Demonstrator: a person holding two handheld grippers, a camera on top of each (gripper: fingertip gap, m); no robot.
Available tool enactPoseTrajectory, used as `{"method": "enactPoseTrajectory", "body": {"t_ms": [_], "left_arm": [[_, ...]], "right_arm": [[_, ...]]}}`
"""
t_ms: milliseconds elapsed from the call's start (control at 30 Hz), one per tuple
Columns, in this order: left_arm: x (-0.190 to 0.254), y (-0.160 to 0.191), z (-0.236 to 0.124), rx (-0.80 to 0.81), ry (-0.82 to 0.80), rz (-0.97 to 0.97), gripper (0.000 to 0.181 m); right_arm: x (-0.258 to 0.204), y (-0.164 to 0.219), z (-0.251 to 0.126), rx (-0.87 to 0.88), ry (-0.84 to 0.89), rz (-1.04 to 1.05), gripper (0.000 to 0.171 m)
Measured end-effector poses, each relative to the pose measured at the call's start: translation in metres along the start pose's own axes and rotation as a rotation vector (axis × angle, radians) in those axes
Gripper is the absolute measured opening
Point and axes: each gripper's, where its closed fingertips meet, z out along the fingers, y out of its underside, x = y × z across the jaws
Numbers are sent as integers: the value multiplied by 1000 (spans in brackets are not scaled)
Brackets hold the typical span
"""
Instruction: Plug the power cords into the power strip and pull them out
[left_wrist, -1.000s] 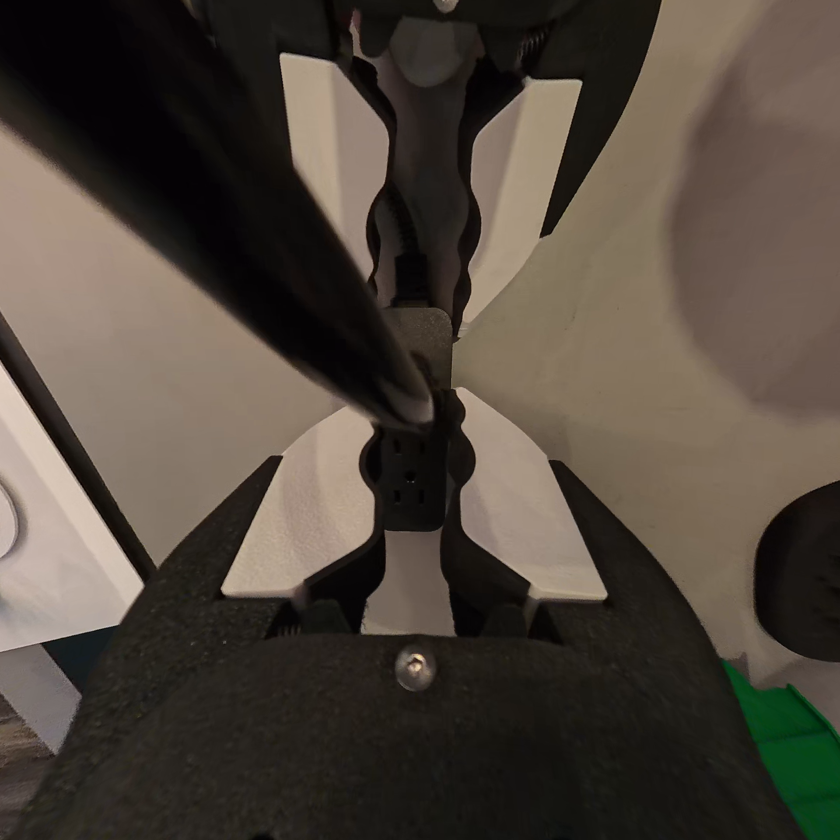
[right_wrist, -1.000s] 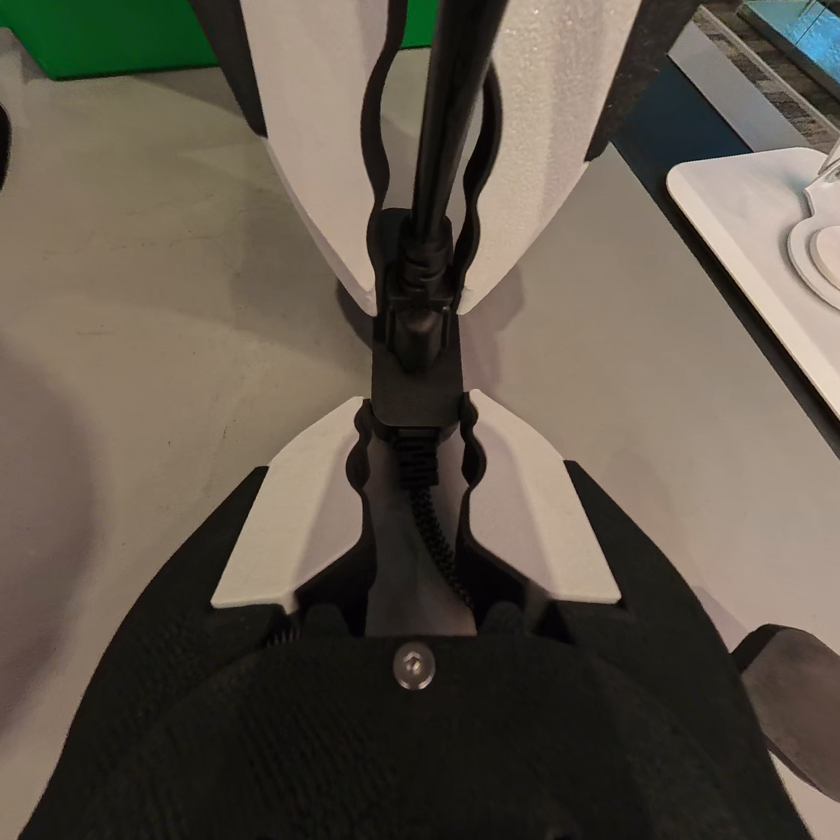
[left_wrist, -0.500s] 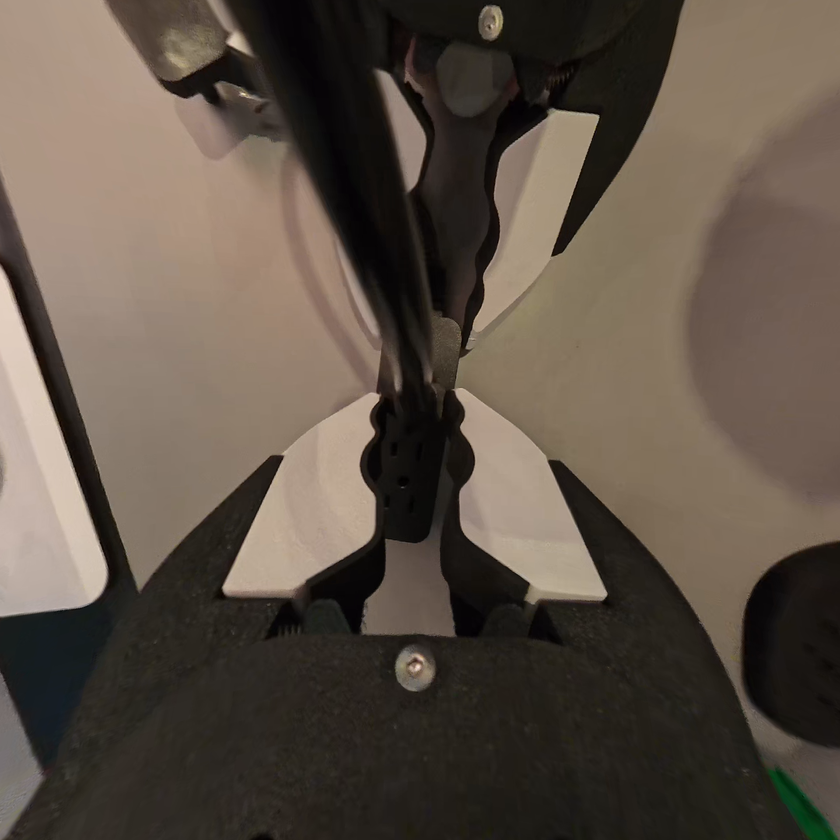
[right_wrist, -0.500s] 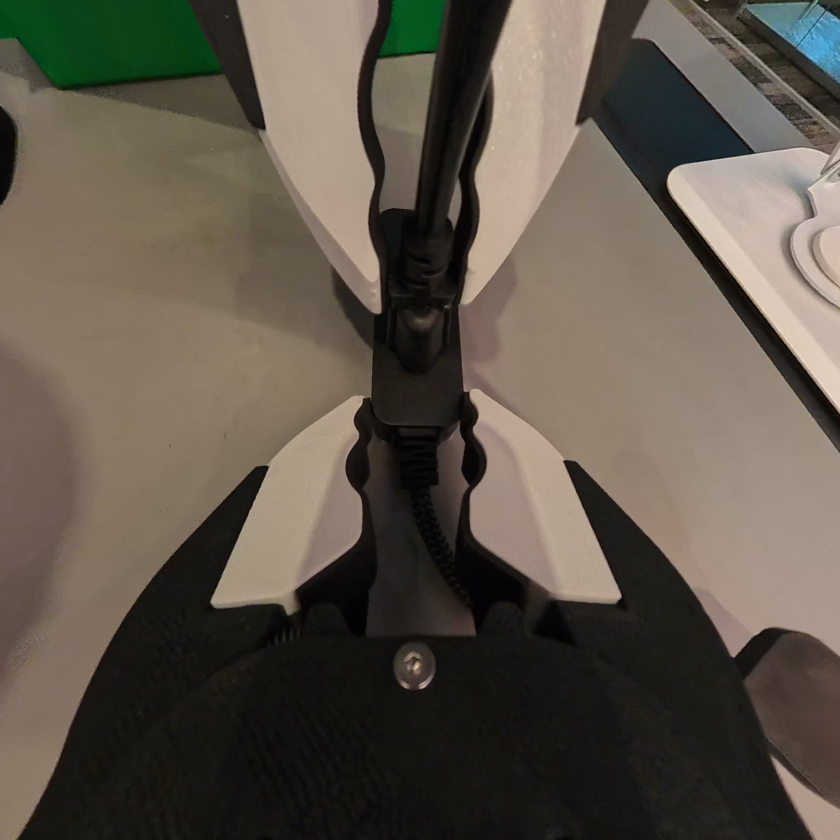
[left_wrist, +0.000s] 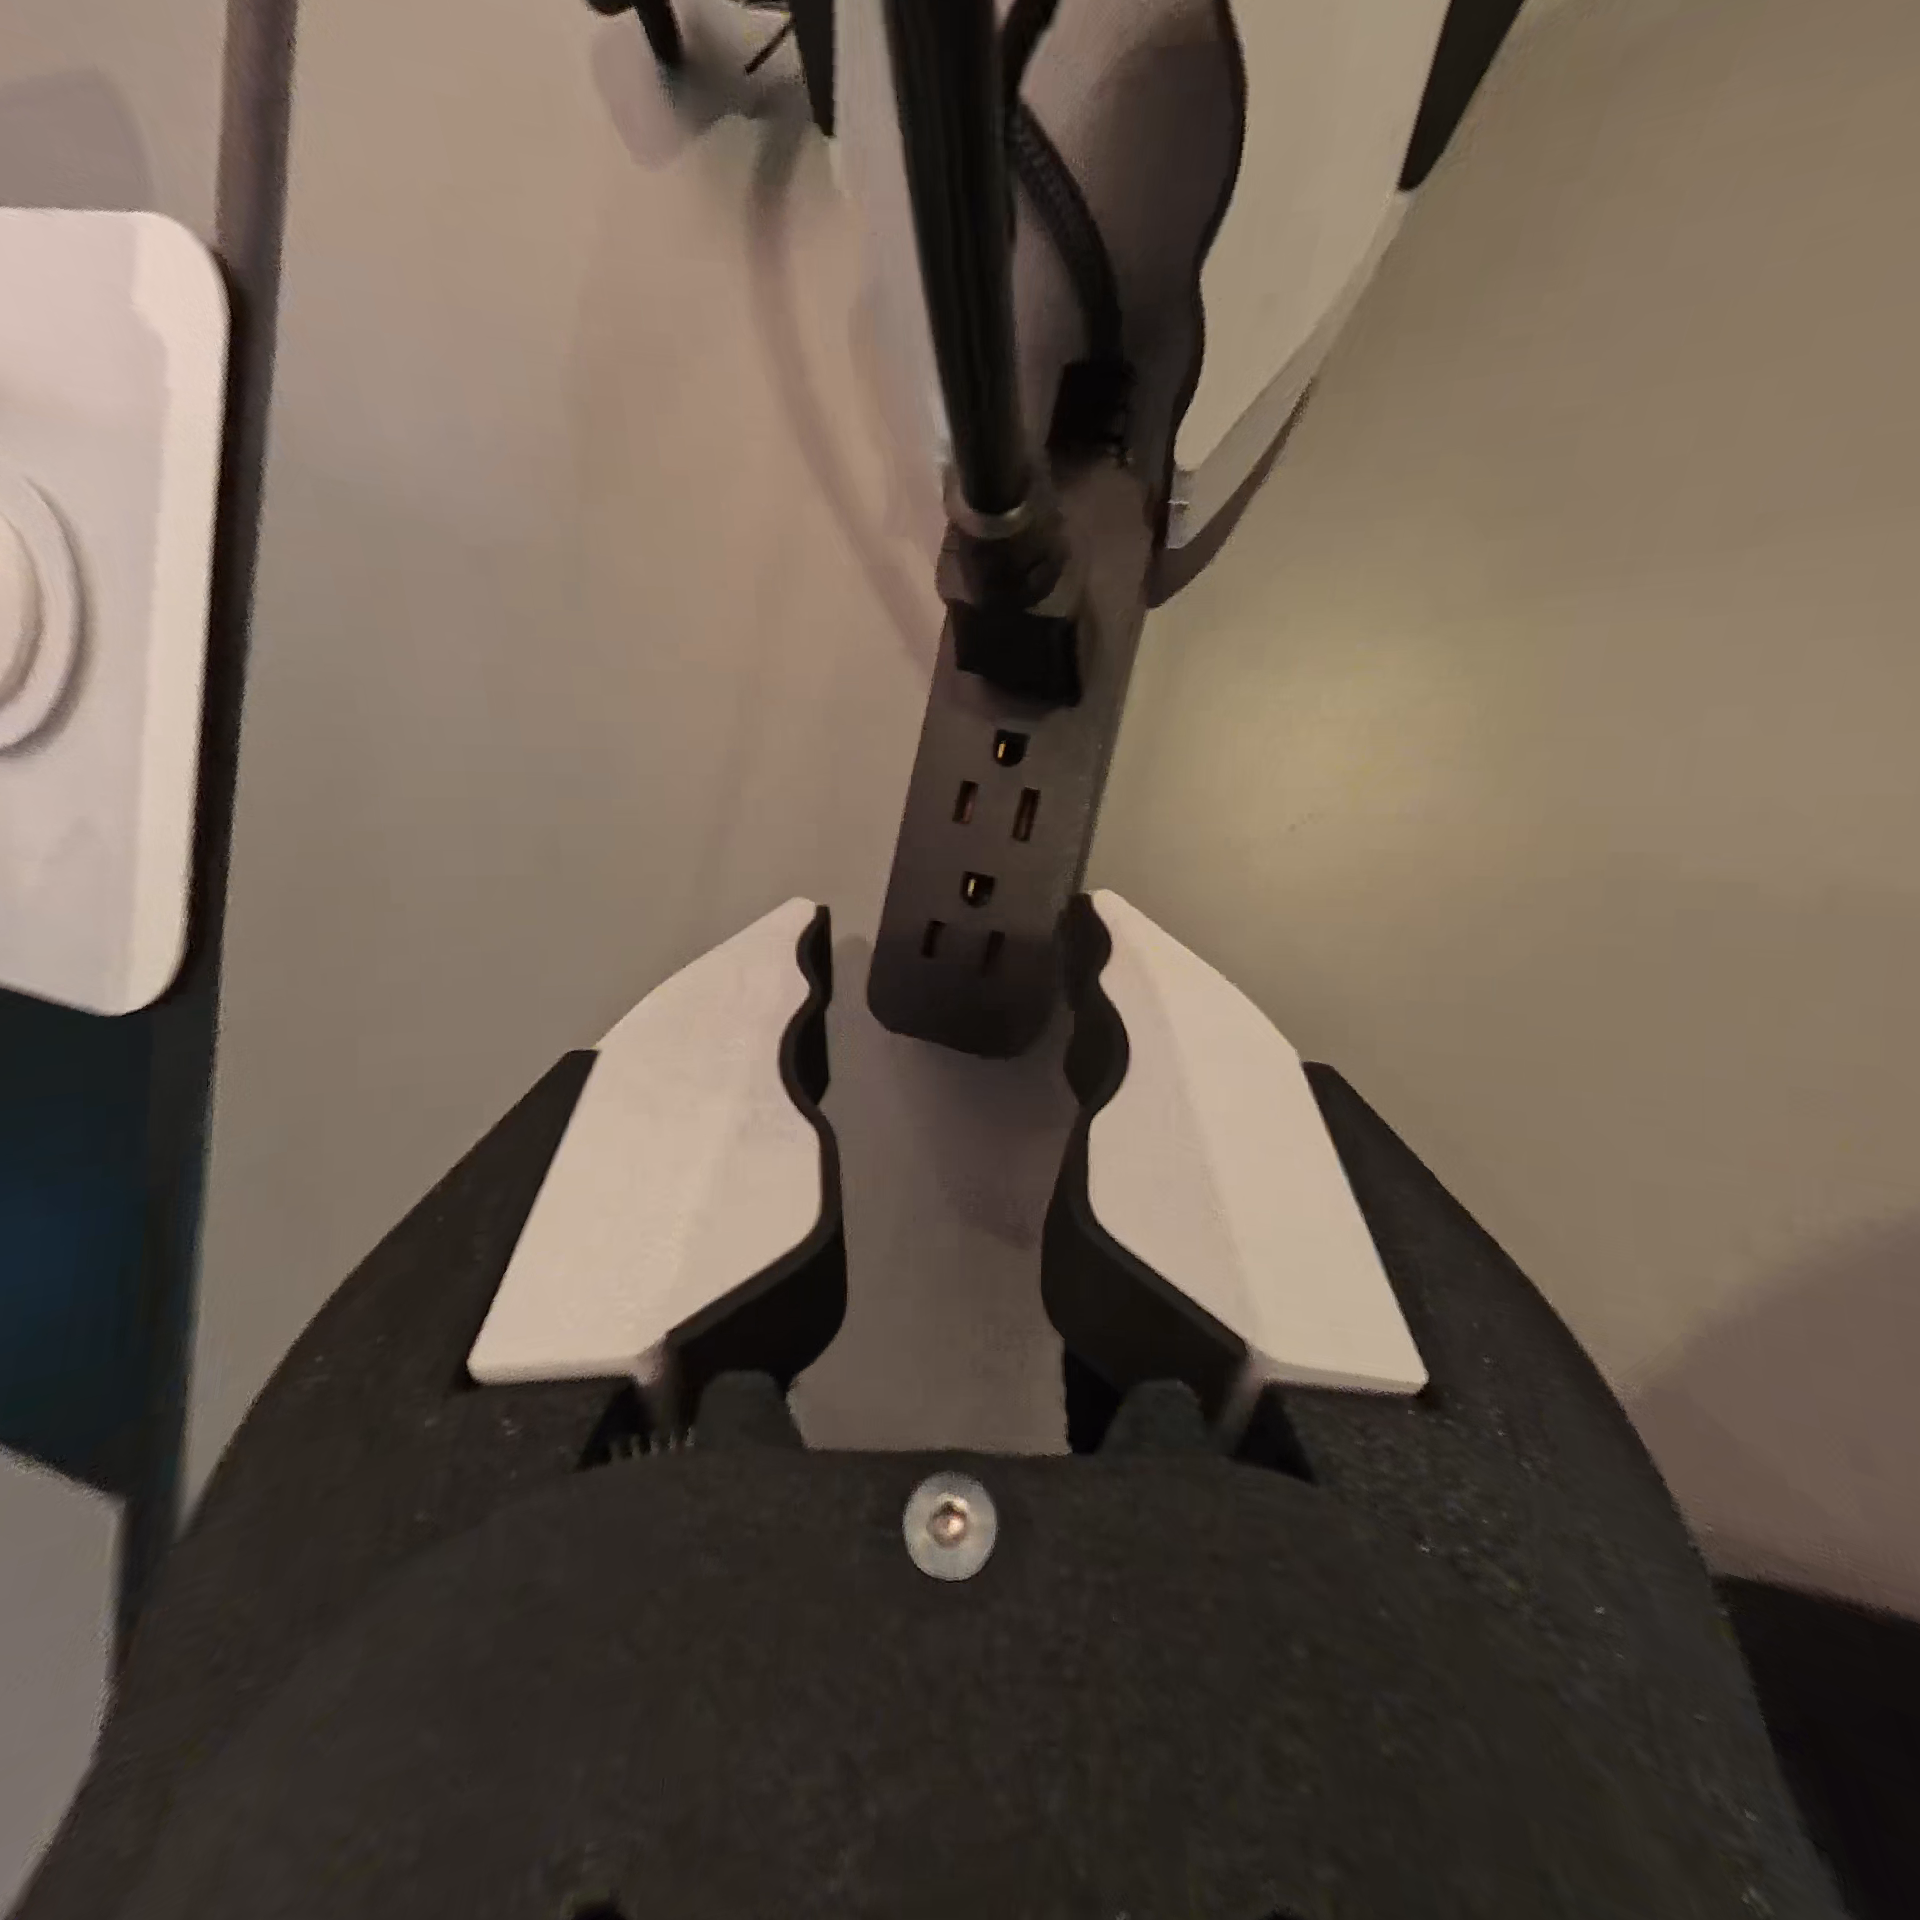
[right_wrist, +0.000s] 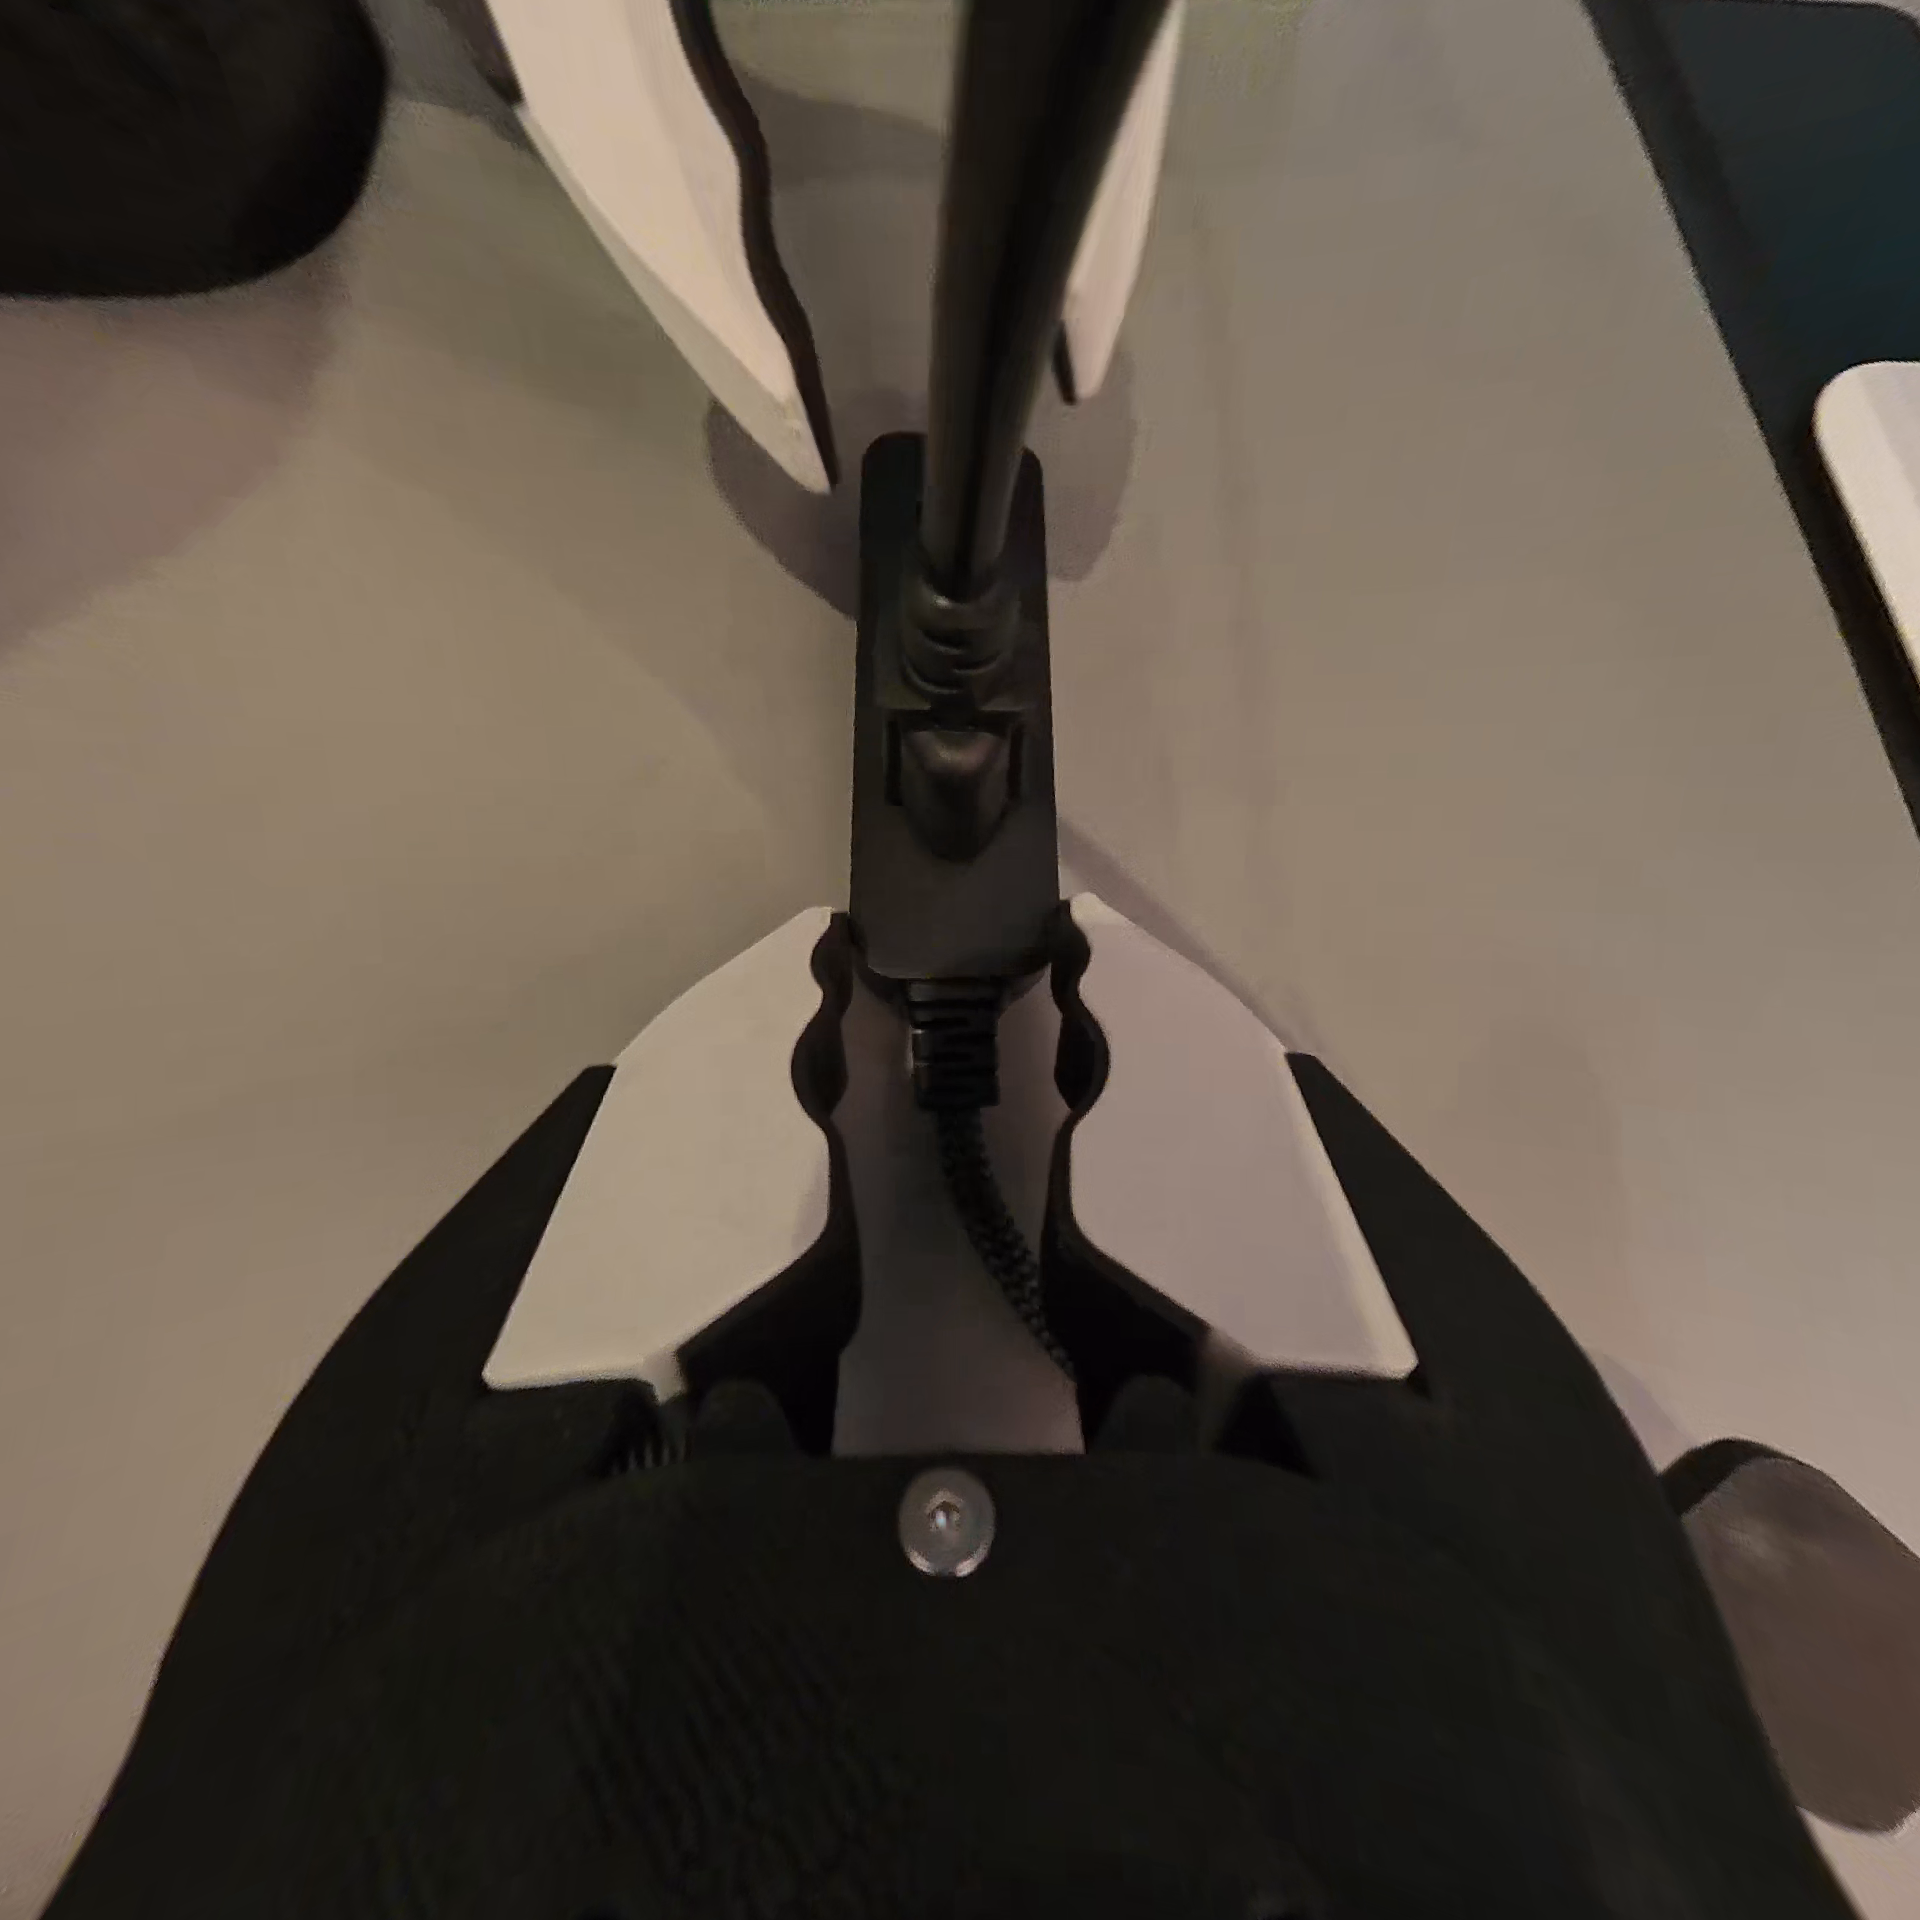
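Smooth grey tabletop (right_wrist: 416, 831), matte and bare around the slim dark power strip (left_wrist: 997, 831), a flat round-cornered bar lying along it with two empty outlets facing up. Left gripper (left_wrist: 948, 935), white wedge fingers with wavy black rubber pads, stands spread at the strip's near end, its right pad just at the strip's edge and the other apart; beyond the outlets a black plug (left_wrist: 1016, 655) sits seated, its thick glossy cord (left_wrist: 961, 260) rising away. Right gripper (right_wrist: 951, 940) pinches the strip's opposite end, where a ribbed collar and braided cable (right_wrist: 997, 1236) exit between its fingers.
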Motion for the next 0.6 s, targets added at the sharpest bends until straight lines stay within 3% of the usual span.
{"method": "enactPoseTrajectory", "body": {"t_ms": [67, 167, 333, 400, 433, 600], "left_arm": [[13, -2, 9, 33, 57, -40, 43], [17, -1, 21, 84, 58, -44, 41], [9, -1, 25, 195, 13, -60, 33], [9, 0, 24, 211, 12, -44, 33], [9, 1, 24, 210, 2, -37, 33], [8, 2, 27, 181, -83, 79, 34]], "right_arm": [[-3, 0, -2, 0, -7, -21, 38], [0, -18, -6, 109, 32, 22, 54], [2, -43, -2, 243, 67, 128, 54], [2, -47, 1, 261, 71, 148, 44], [1, -47, 2, 250, 61, 159, 27], [3, -45, 2, 201, 68, 202, 26]]}}
